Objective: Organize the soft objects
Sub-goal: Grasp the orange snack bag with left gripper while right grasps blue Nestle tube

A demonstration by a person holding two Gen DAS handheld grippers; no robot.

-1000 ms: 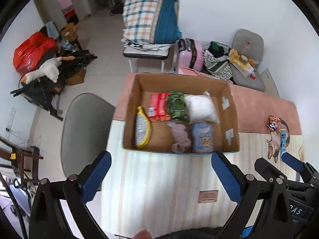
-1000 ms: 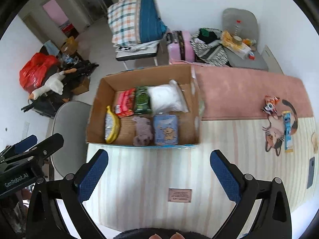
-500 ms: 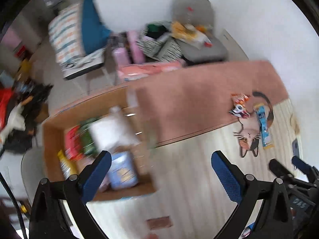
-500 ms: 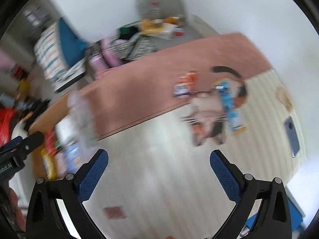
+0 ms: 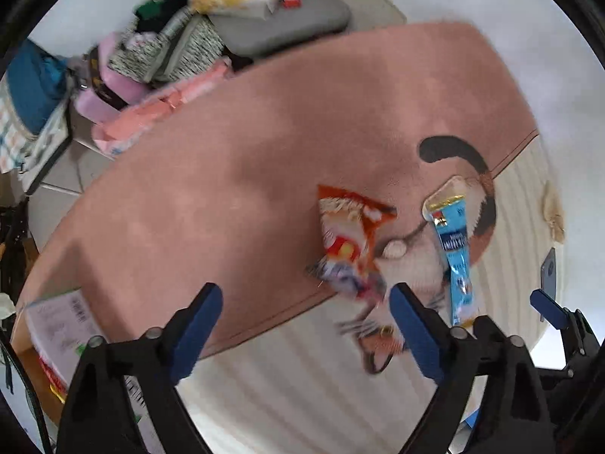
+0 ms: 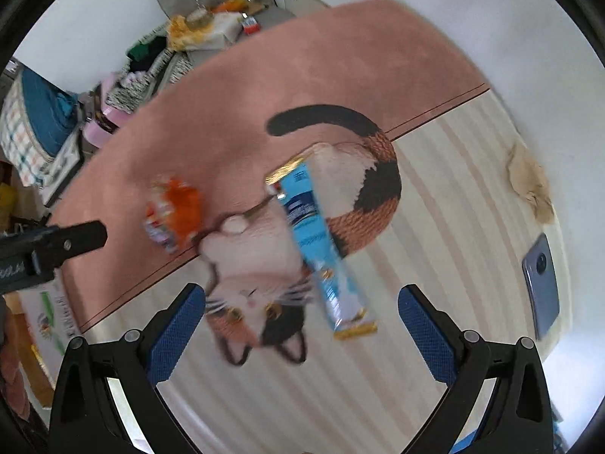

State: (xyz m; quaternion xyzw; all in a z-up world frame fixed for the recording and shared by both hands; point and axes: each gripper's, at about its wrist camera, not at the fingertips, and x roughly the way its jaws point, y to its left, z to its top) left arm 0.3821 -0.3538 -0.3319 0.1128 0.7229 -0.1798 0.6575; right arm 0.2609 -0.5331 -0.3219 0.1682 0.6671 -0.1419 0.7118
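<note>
Orange snack pkt (image 5: 351,242) ahead of jaws, unheld

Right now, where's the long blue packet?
In the right wrist view the long blue packet lies on the cat picture of the mat, right of the orange snack bag.

Motion blur smears the orange snack packet (image 6: 174,212) in the right wrist view, its print unreadable there; lettering on the blue sachet (image 6: 321,249) is likewise illegible. The cardboard box (image 5: 41,344) is cut off at the left wrist frame's edge, most of its contents out of sight. The phone (image 5: 548,270) shows only as a sliver at the fisheye rim
</note>
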